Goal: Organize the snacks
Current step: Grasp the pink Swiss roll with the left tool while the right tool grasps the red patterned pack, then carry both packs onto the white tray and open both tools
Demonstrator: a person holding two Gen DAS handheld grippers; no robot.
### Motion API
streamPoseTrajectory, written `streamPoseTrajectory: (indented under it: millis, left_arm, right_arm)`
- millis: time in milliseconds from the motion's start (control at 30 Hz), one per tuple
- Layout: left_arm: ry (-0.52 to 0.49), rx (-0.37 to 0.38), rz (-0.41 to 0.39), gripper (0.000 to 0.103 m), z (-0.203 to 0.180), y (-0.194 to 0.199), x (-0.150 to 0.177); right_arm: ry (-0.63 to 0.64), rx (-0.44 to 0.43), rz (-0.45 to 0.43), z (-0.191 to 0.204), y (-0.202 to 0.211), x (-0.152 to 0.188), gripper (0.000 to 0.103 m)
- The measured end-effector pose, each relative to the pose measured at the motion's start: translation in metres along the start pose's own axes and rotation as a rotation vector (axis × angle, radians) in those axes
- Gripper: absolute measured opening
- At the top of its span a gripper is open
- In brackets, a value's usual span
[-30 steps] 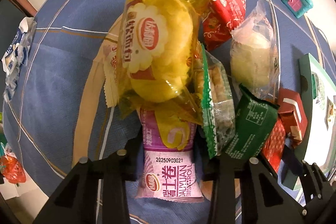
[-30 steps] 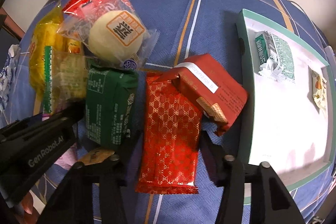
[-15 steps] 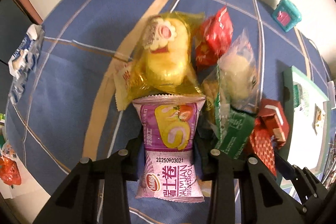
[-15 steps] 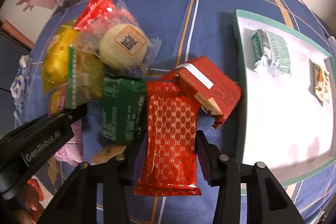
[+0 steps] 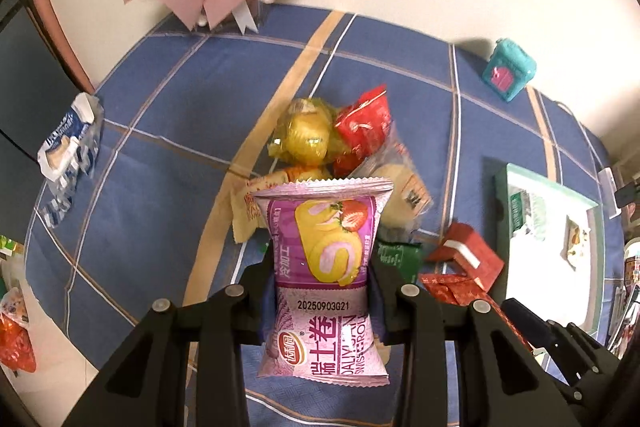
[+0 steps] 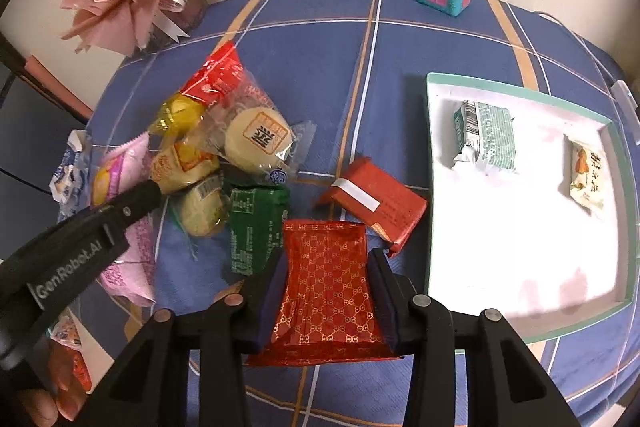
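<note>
Left gripper (image 5: 322,277): jaws clamped on purple swiss roll packet (image 5: 324,275), held above the blue tablecloth (image 5: 168,131). Right gripper (image 6: 326,287): jaws have just been closing, pads pressing red patterned packet (image 6: 326,287). White tray (image 6: 520,227) holds 2 snacks; remaining pile (image 6: 240,155) sits left of it.

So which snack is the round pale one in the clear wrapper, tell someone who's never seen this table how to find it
Start at the heap of snack packets on the blue checked tablecloth, left of the white tray with the green rim. The round pale cake in a clear wrapper lies at the heap's right side, just above the dark green packet. Only it bears an orange square label with dark characters.
</note>
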State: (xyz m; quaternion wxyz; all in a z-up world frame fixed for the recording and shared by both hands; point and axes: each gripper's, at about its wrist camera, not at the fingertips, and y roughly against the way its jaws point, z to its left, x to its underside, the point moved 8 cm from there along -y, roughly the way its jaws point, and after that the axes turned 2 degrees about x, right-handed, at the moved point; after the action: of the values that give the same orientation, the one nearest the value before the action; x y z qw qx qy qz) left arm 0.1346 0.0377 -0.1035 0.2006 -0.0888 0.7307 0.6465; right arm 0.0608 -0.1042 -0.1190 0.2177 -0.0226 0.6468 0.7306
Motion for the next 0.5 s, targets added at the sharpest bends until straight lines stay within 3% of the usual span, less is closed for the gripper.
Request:
streamPoseTrajectory:
  millis: [100, 500]
  left_arm:
    - [-0.001, 0.005, -0.017, 0.039, 0.009, 0.021, 0.002]
    - [-0.005, 0.014, -0.041, 0.039, 0.009, 0.036, 0.001]
  right_arm:
    - [0.004, -0.010, -0.025, 0.000, 0.013, 0.002, 0.044]
    - [-0.010, -0.023, -0.066, 0.005, 0.043, 0.005, 0.044]
